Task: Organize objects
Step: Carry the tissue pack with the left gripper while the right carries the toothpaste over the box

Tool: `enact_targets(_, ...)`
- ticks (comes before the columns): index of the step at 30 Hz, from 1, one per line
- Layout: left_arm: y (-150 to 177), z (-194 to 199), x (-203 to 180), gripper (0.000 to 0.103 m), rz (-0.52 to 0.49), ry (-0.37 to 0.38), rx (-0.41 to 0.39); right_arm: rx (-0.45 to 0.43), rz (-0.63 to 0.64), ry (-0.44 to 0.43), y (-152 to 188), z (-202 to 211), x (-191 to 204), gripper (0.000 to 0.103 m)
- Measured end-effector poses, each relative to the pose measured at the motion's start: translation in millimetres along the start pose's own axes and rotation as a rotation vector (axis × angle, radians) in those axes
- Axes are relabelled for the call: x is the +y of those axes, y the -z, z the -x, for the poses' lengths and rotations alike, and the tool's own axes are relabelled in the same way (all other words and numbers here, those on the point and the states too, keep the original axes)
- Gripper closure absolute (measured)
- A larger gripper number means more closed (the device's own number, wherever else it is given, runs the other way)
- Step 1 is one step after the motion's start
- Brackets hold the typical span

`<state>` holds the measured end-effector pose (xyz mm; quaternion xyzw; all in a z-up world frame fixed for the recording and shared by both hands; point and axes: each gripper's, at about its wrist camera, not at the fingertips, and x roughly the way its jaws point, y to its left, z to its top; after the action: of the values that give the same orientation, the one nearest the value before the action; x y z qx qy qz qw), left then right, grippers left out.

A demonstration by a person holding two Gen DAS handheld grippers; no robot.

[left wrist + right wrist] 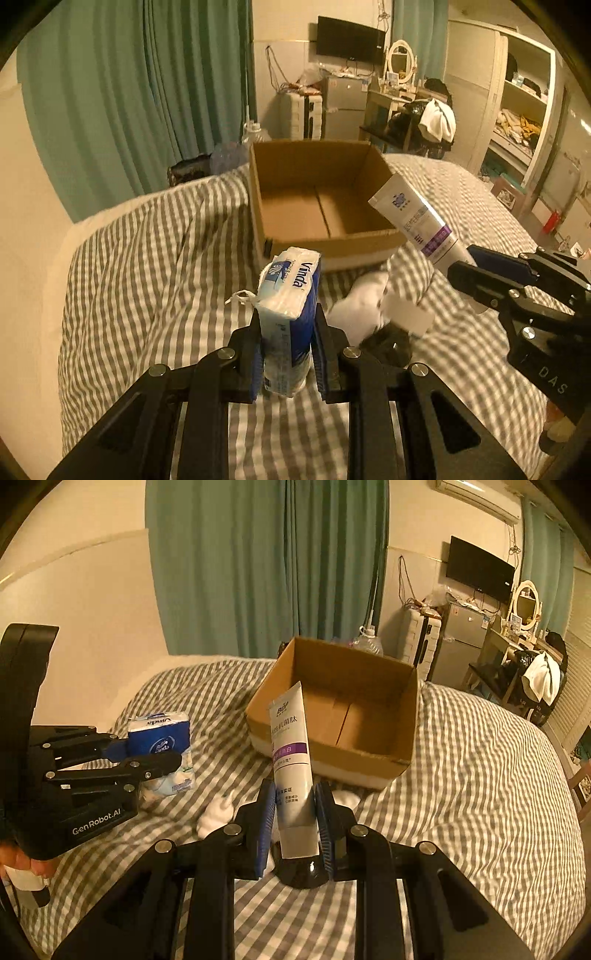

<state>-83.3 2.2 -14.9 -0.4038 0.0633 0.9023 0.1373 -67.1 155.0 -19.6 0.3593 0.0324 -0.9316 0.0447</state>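
An open, empty cardboard box [317, 206] sits on the striped bed; it also shows in the right wrist view [343, 716]. My left gripper [286, 339] is shut on a blue and white Vinda tissue pack [288, 306], held upright short of the box. My right gripper [295, 819] is shut on a white and purple toothpaste tube [293, 760], cap down, near the box's front. In the left wrist view the right gripper [476, 269] holds the tube [413, 218] at the box's right corner. The left gripper [147, 755] and tissue pack [162, 734] show at left.
White crumpled items [365, 306] and a dark object [391, 343] lie on the grey striped bedding [147, 258] between the grippers. Green curtains, a fridge [343, 107], a cluttered desk and wardrobe shelves stand beyond the bed.
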Motion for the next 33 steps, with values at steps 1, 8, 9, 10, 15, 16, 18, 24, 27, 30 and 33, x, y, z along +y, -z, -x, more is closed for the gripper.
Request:
enact_targets(1,-4.1,-1.1,-1.8,0.081,-0.004,0.001,-0.005,-0.006,-0.003,-0.001,-3.5,-0.2,-3.5,0.081)
enact_targets(8,-36.8,-17.4,-9.3,0.081,-0.007,0.024,-0.016,-0.031,-0.036,0.011,-27.0,-7.1,-22.7,0.081)
enact_targets(9,-43.3,-22.0,-9.8,0.081,-0.008,0.030,-0.015,-0.030,-0.040,0.010,-30.9,-10.2,-25.4,0.081)
enact_targets(10,-48.3,-25.4,-10.0,0.081,-0.009,0.032,-0.016,-0.029,-0.043,0.009,-33.0,-11.7,-27.4,0.081)
enact_targets(15,-69.6,-38.1,-11.1,0.081,-0.029,0.040,-0.035,-0.017,-0.051,0.007,-45.9,-28.7,-34.6,0.081)
enact_targets(16,-72.6,-40.4,-11.7,0.081,-0.033,0.038,-0.038,-0.015,-0.050,0.008,-48.3,-33.0,-35.1,0.081)
enact_targets(18,-80.3,-47.7,-13.1,0.081,-0.049,0.037,-0.037,-0.012,-0.049,0.009,-51.2,-40.5,-37.6,0.081)
enact_targets(24,-100.8,-73.7,-13.7,0.081,-0.077,0.029,-0.031,-0.009,-0.062,0.002,-69.5,-64.1,-47.0,0.081)
enact_targets(27,-111.3,-88.1,-12.7,0.081,-0.079,0.019,-0.029,-0.001,-0.064,0.006,-77.3,-78.9,-54.4,0.081)
enact_targets(30,-116.3,-101.3,-12.3,0.081,-0.089,0.021,-0.018,0.007,-0.082,0.007,-82.1,-95.1,-63.9,0.081)
enact_targets(33,-118.6,-116.7,-15.3,0.081,-0.109,0.020,-0.006,0.018,-0.099,0.013,-85.2,-109.2,-74.2,0.081)
